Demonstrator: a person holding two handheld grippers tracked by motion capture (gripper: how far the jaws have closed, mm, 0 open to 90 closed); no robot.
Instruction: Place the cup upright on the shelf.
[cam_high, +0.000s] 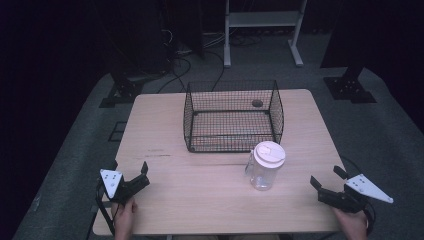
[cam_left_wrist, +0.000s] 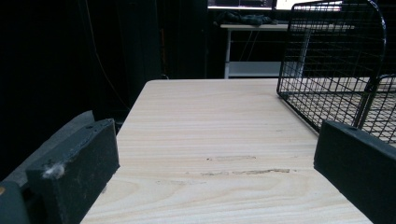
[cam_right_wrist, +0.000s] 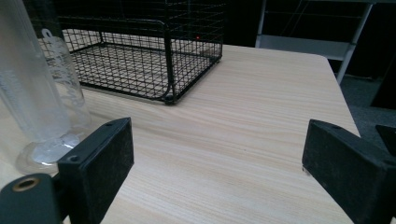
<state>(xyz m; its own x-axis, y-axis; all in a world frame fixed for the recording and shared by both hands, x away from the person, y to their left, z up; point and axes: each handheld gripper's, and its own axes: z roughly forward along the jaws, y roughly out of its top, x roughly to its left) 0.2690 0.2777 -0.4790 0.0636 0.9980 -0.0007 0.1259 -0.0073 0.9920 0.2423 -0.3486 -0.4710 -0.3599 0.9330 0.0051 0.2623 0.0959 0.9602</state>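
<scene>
On the table (cam_high: 165, 170), just in front of the wire basket (cam_high: 232, 116), stands a clear plastic jar (cam_high: 264, 167), upright, with a white lid on top. My left gripper (cam_high: 131, 176) and my right gripper (cam_high: 327, 181) are both wide open and hold nothing, well apart from the jar.

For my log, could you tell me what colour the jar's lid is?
White; the lid shows best in the high view.

Handheld grippers, black bodies.
Left gripper (cam_high: 131, 176) and right gripper (cam_high: 325, 181): blocky black jaws, grey three-cornered top plates, black trailing cables.
</scene>
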